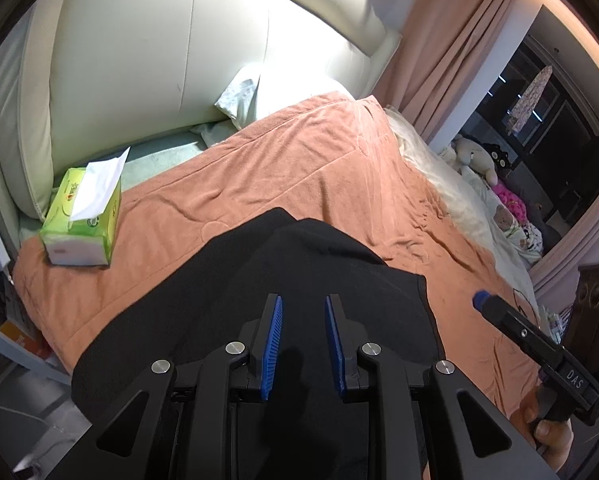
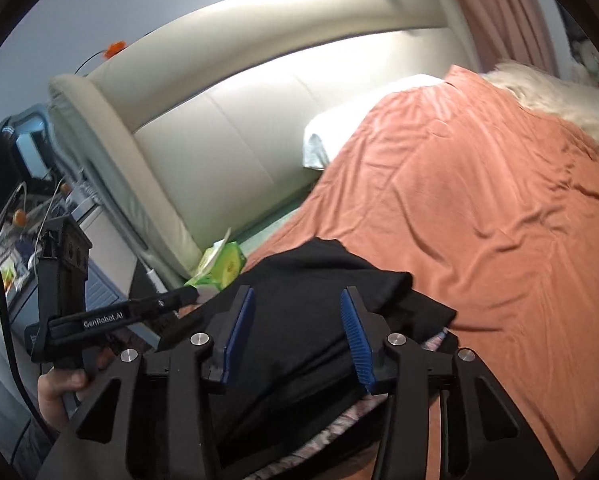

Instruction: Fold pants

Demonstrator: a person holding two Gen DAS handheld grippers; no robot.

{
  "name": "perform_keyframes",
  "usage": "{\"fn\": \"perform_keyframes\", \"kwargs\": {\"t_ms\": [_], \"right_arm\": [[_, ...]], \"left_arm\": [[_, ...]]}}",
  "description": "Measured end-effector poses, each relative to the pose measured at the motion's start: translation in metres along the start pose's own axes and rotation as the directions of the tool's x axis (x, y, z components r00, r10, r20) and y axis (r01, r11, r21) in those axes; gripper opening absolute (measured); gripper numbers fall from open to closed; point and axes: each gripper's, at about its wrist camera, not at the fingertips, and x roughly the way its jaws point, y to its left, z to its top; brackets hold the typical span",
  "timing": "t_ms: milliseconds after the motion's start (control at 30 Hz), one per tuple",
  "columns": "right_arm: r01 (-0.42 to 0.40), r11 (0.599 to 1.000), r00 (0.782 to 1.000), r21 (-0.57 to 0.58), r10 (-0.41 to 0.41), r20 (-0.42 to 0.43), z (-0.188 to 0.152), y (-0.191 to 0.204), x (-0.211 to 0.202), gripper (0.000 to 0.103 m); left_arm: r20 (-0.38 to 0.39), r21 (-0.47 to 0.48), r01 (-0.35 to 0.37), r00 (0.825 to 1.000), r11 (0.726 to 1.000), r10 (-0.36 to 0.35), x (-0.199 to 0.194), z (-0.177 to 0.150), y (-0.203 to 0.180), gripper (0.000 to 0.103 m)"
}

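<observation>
The black pants (image 1: 291, 280) lie folded in layers on the orange bedspread (image 1: 299, 168), near the bed's front edge. My left gripper (image 1: 303, 304) hovers just above them, open and empty. In the right wrist view the pants (image 2: 319, 288) lie as a stacked black bundle, with a patterned cloth (image 2: 339, 420) showing under their near edge. My right gripper (image 2: 297, 296) is open over the bundle and holds nothing. The right gripper also shows in the left wrist view (image 1: 479, 300), to the right of the pants. The left gripper shows in the right wrist view (image 2: 191, 294), at the bundle's left side.
A green tissue box (image 1: 83, 220) sits on the bedspread to the left of the pants. A cream padded headboard (image 1: 159, 60) and a white pillow (image 1: 255, 92) are behind. Stuffed toys (image 1: 483, 160) and pink curtains (image 1: 451, 40) are at the right. A cluttered bedside stand (image 2: 31, 208) is at the left.
</observation>
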Motion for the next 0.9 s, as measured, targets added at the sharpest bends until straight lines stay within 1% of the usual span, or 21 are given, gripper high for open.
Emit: {"fn": "perform_keyframes", "kwargs": {"t_ms": [100, 167, 233, 333, 400, 467, 600, 700, 767, 800, 833, 867, 900], "right_arm": [[-0.037, 0.998, 0.999, -0.052, 0.036, -0.028, 0.0, 0.023, 0.015, 0.043], [-0.042, 0.996, 0.998, -0.076, 0.038, -0.051, -0.004, 0.028, 0.022, 0.043], [-0.048, 0.995, 0.995, -0.086, 0.04, -0.092, -0.007, 0.028, 0.038, 0.043], [0.001, 0.993, 0.988, -0.116, -0.019, -0.151, -0.02, 0.018, 0.059, 0.043], [0.036, 0.989, 0.983, -0.141, -0.06, -0.172, -0.028, 0.012, 0.066, 0.043], [0.059, 0.987, 0.98, -0.148, -0.086, -0.182, -0.032, 0.011, 0.064, 0.043], [0.06, 0.989, 0.975, -0.133, -0.087, -0.205, -0.03, 0.015, 0.049, 0.043], [0.06, 0.99, 0.976, -0.129, -0.085, -0.199, -0.028, 0.015, 0.029, 0.043], [0.056, 0.992, 0.978, -0.111, -0.077, -0.196, -0.027, 0.013, 0.013, 0.043], [0.052, 0.993, 0.979, -0.103, -0.071, -0.192, -0.029, 0.011, 0.006, 0.043], [0.048, 0.994, 0.98, -0.095, -0.065, -0.186, -0.029, 0.009, -0.003, 0.043], [0.051, 0.995, 0.981, -0.091, -0.067, -0.18, -0.029, 0.008, -0.01, 0.044], [0.055, 0.995, 0.982, -0.086, -0.07, -0.174, -0.03, 0.007, -0.019, 0.047]], "left_arm": [[-0.028, -0.022, -0.019, 0.999, 1.0, 0.018, 0.002, -0.01, 0.004, 0.023], [-0.055, -0.047, -0.023, 0.998, 0.999, 0.02, 0.005, -0.018, 0.009, 0.023], [-0.08, -0.065, -0.038, 0.996, 0.997, 0.033, 0.008, -0.026, 0.015, 0.023], [-0.094, -0.078, -0.043, 0.995, 0.996, 0.035, 0.007, -0.038, 0.02, 0.023], [-0.096, -0.076, -0.041, 0.995, 0.996, 0.033, 0.004, -0.042, 0.019, 0.023], [-0.098, -0.061, -0.053, 0.994, 0.997, 0.047, 0.0, -0.047, 0.015, 0.023], [-0.1, -0.06, -0.064, 0.993, 0.996, 0.058, -0.009, -0.055, 0.008, 0.023], [-0.092, -0.043, -0.081, 0.993, 0.996, 0.077, -0.019, -0.06, -0.001, 0.025], [-0.088, -0.032, -0.089, 0.992, 0.996, 0.085, -0.028, -0.063, -0.008, 0.029], [-0.083, -0.028, -0.091, 0.993, 0.995, 0.089, -0.031, -0.064, -0.012, 0.035], [-0.072, -0.02, -0.097, 0.993, 0.995, 0.095, -0.038, -0.066, -0.017, 0.043], [-0.061, -0.013, -0.103, 0.993, 0.995, 0.102, -0.042, -0.067, -0.021, 0.048], [-0.051, -0.005, -0.109, 0.993, 0.994, 0.109, -0.045, -0.069, -0.025, 0.054]]}}
